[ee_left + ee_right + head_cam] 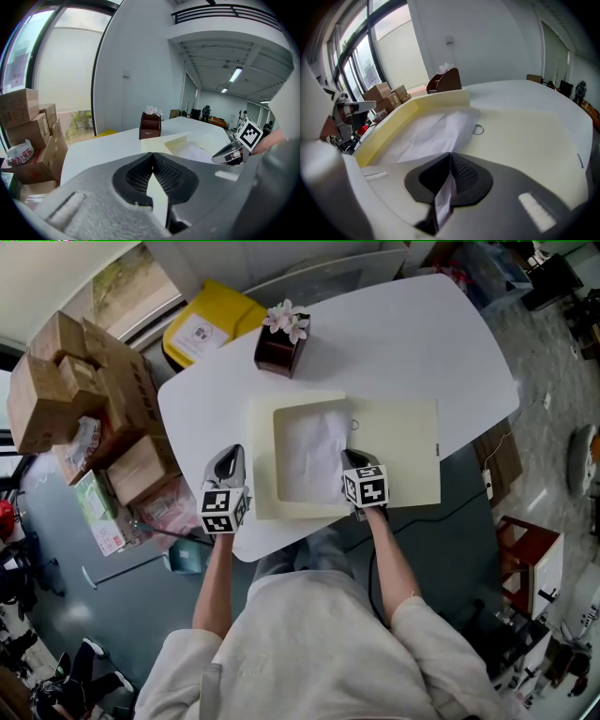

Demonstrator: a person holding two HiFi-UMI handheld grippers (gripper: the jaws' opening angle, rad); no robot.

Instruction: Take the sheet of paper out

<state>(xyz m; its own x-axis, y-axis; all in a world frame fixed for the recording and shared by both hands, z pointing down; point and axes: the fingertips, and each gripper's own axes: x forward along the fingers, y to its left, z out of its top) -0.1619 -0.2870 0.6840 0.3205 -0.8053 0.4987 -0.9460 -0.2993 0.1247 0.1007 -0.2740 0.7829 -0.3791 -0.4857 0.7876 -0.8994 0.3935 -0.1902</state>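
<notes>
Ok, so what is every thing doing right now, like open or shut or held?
cream case: open, its cover lying flat.
sheet of paper: crumpled, inside the case, pinched at one edge.
left gripper: shut on the case's left edge.
right gripper: shut on the sheet of paper.
flower holder: upright.

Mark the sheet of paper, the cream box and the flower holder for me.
sheet of paper [312,454], head view, crumpled middle.
cream box [262,451], head view, left side.
flower holder [279,352], head view, dark body.
</notes>
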